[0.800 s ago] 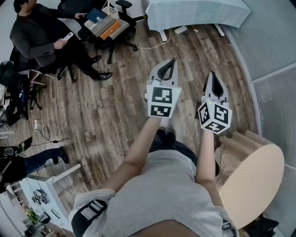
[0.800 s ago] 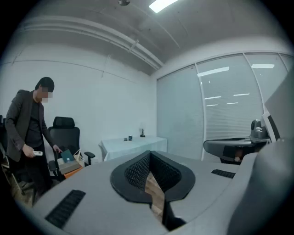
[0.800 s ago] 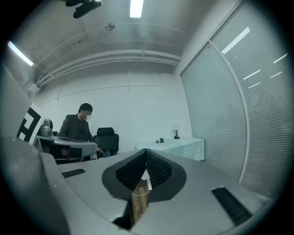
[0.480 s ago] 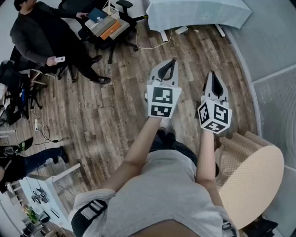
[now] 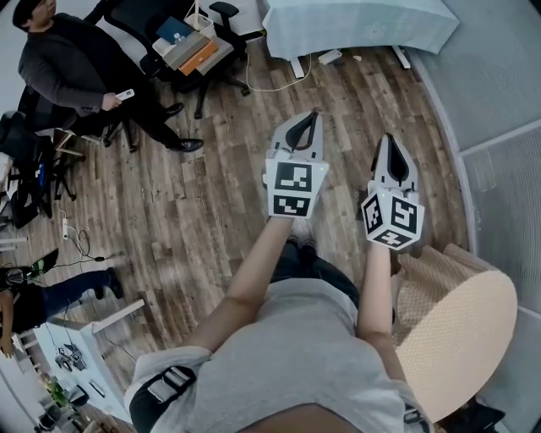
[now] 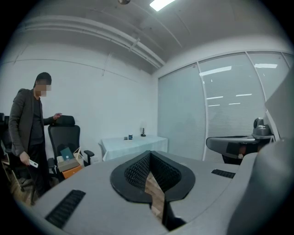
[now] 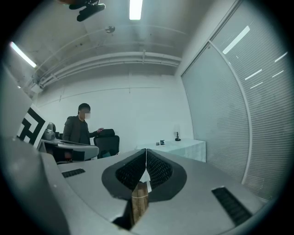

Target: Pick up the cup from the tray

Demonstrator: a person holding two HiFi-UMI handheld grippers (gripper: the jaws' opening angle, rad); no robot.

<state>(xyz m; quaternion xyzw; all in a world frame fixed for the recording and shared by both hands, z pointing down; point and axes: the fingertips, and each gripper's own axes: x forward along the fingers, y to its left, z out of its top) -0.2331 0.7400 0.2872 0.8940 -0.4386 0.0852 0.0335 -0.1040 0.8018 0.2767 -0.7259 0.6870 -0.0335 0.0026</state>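
L gripper (image 5: 315, 113) and R gripper (image 5: 387, 136) jaws fully closed, empty; cloth-covered table (image 5: 355, 24) at 12, person (image 5: 69, 66) w/ office chair (image 5: 196, 46) at 10, beige pouf (image 5: 456, 338) at 4, wood floor (image 5: 211, 186) between.

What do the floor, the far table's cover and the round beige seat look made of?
Floor: matt wood-look planks with grain and board seams; solid wood or laminate, cannot tell. Table cover: pale cloth, hanging in soft folds. Round seat: beige fabric, likely upholstery, with a fine dotted weave.

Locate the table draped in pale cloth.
Head view, top edge, right of centre: the cloth-draped table sits right of the black office chair holding boxes.
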